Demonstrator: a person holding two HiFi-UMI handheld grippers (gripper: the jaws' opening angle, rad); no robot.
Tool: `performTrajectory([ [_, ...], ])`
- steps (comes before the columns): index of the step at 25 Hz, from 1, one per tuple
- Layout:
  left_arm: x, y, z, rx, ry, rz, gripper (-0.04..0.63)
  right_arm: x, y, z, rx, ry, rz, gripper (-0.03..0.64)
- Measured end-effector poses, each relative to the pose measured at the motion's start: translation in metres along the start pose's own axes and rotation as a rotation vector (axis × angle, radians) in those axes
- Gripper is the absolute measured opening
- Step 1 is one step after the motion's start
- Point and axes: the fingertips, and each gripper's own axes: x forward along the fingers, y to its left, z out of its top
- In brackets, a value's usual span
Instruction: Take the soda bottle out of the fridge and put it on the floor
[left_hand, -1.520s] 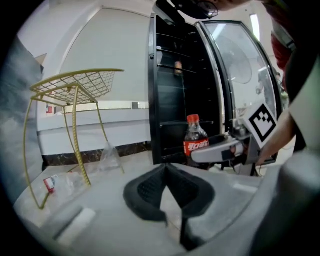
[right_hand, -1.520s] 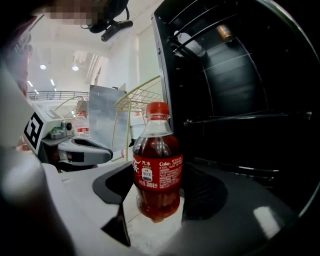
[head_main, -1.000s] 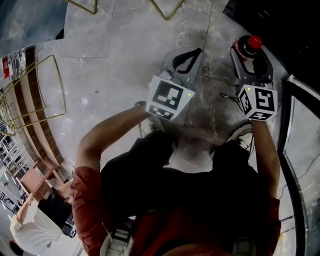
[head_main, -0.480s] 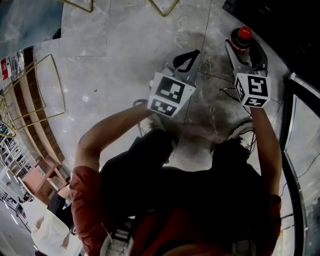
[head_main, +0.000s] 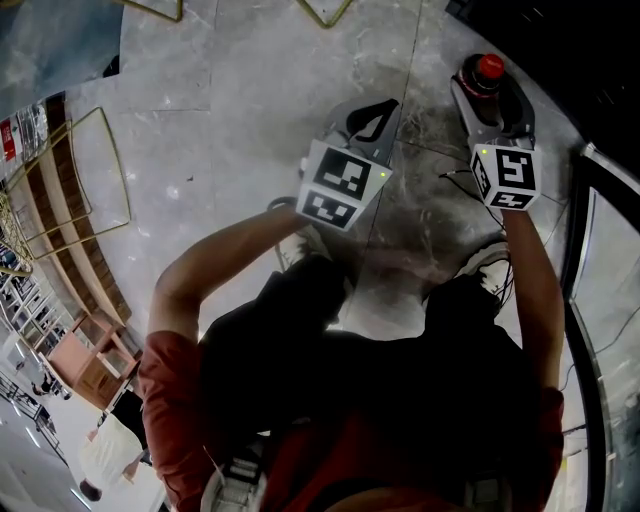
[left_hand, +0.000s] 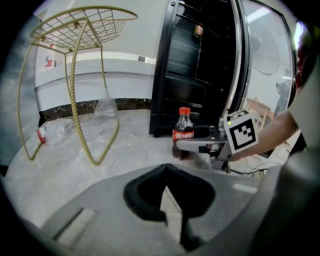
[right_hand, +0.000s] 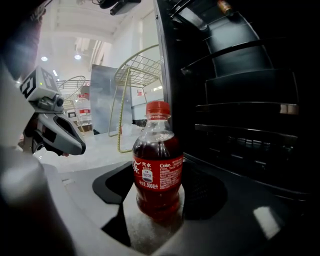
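A small soda bottle (right_hand: 157, 170) with a red cap and red label stands upright between my right gripper's jaws (right_hand: 157, 197), which are shut on it at label height. From the head view, the bottle's cap (head_main: 488, 67) shows just past the right gripper (head_main: 487, 92), low over the marble floor by the fridge. In the left gripper view the bottle (left_hand: 183, 135) has its base at floor level; I cannot tell whether it touches. My left gripper (head_main: 388, 106) hangs to the left of it, jaws shut with nothing in them (left_hand: 166, 169).
The black fridge (left_hand: 200, 65) stands open right behind the bottle, its dark shelves (right_hand: 245, 105) close on the right. Its glass door (head_main: 592, 260) runs along my right side. A gold wire rack (left_hand: 75, 40) and a plastic bag (left_hand: 105, 107) stand to the left. A thin cable (head_main: 455, 190) lies by my feet.
Both grippers have sunk toward the floor, and the bottle has gone down with the right one. The jaws look the same.
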Motion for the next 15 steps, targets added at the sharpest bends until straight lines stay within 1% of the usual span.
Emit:
performTrajectory([
  [6,-0.001,-0.001,-0.006,0.003,0.008,0.000,0.000,-0.006,0.003,-0.004,-0.021,-0.013,0.000,0.296],
  [9,-0.002,0.000,-0.009,0.000,0.011,0.002,0.000,-0.013,0.005,-0.010,-0.014,-0.008,0.001,0.295],
  [15,-0.001,-0.002,-0.012,0.004,0.017,-0.002,0.000,-0.016,0.008,-0.013,-0.043,0.004,0.012,0.295],
])
